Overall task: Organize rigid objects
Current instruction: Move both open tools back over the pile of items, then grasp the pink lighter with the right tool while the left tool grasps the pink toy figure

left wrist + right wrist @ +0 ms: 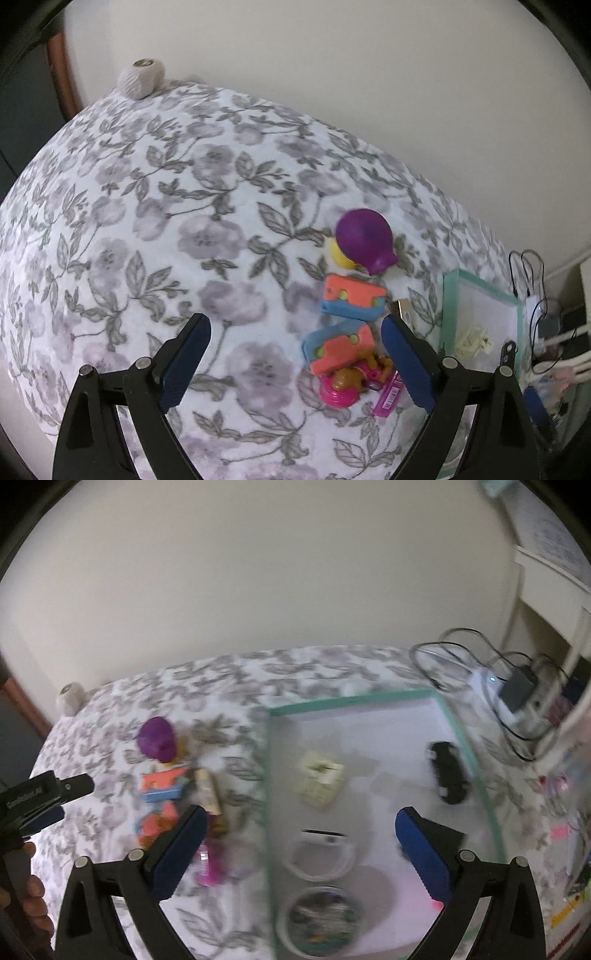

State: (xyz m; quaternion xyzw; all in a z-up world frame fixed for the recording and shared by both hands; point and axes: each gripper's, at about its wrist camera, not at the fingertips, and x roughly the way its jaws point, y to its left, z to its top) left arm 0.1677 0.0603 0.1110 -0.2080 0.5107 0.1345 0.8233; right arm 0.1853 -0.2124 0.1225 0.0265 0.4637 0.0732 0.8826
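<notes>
Over the floral bedspread [155, 206] both tools hang with nothing in them: the left tool [295, 363] stands wide open above bare fabric, and the right tool [301, 853] is spread just as wide above the near end of the green-rimmed tray [347, 700]. The toys left to sort lie in a cluster just left of that tray: a purple round toy [364, 240] touching a yellow piece [340, 254], two orange-and-blue blocks [352, 297] one below the other, and a pink toy with brown figures [345, 387] beside a pink tube [388, 397]. Inside the tray already sit a cream cube-shaped thing [321, 781], a black toy car [448, 775], a white ring-shaped item [321, 856] and a round dish [319, 921]; motion blur hides their finer detail.

The step in hand looks like picking the next toy from the cluster. The nearer orange-and-blue block, close to the left tool's right finger [406, 365], seems the best target. To do it well, shift the open tool sideways until its fingers straddle the block's short faces, come down straight, and close firmly. Crowding is the hazard: the pink toy touches that block, so a slanted approach could drag both.
</notes>
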